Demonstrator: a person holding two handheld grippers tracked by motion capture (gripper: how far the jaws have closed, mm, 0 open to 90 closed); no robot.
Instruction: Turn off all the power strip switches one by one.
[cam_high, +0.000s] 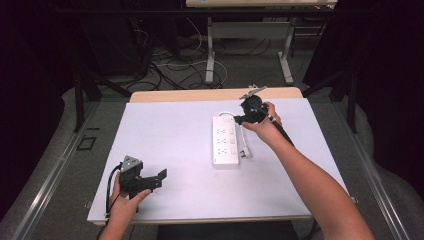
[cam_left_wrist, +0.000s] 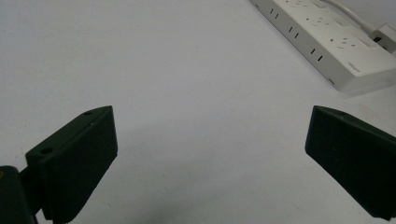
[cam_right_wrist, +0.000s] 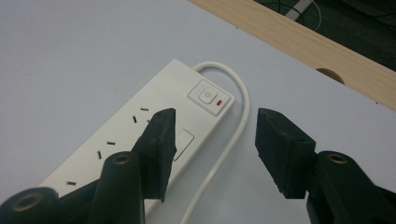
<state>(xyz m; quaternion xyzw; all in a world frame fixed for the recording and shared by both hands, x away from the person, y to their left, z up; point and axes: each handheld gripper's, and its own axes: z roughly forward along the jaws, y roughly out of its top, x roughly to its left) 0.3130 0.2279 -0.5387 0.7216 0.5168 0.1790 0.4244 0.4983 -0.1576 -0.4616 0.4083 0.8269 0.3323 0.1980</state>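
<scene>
We see the right claw (cam_high: 239, 119) poised over the far end of a white power strip (cam_high: 225, 141) lying on the bench (cam_high: 165, 135). Its jaws stand half open with nothing between them. One jaw hangs over the strip's edge beside the power switch (cam_right_wrist: 208, 97) with its red lamp; the other hangs past the white cable (cam_right_wrist: 233, 135) that loops out of that end and runs back along the strip's side. We judge the step in hand to be an approach to this switch end. The next move calls for lowering the claw and settling whether to press the switch or pinch the cable. The left claw (cam_high: 159, 180) rests wide open and empty over bare bench, well apart from the strip, which lies ahead of it and to one side. The plug (cam_left_wrist: 386, 33) is cut off at the frame's edge in the left gripper view. The near sockets are hidden behind a jaw in the right gripper view.
</scene>
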